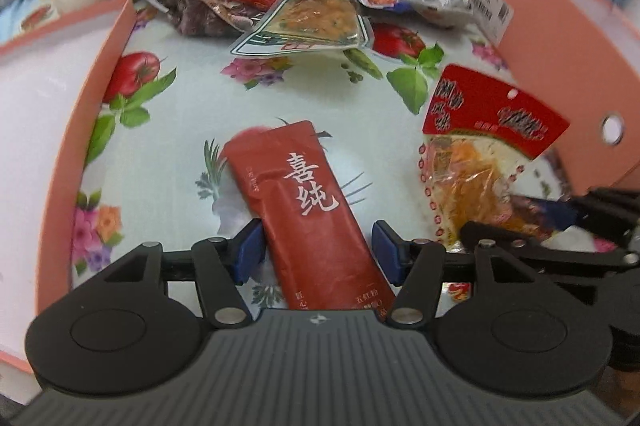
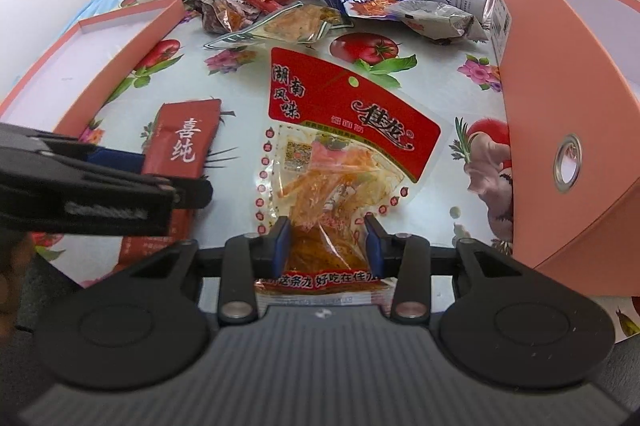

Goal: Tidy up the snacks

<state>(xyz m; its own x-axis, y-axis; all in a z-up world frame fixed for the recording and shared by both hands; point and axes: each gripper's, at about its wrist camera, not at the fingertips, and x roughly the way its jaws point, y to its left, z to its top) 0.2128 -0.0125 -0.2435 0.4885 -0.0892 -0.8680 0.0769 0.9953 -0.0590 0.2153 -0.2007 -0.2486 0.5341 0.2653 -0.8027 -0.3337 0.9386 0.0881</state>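
Red sachet (image 1: 308, 209) — flat, matte foil, slim oblong; lies on the flowered worktop (image 1: 200, 93), between the parted pads of the left hand-held gripper (image 1: 318, 252), seemingly lined up for pickup. Just right of the sachet: clear crinkly snack bag (image 2: 336, 145), red header, strips inside — pinched at its lower end by the right hand-held gripper (image 2: 326, 246), likely bound for the salmon cardboard box (image 2: 560, 105).
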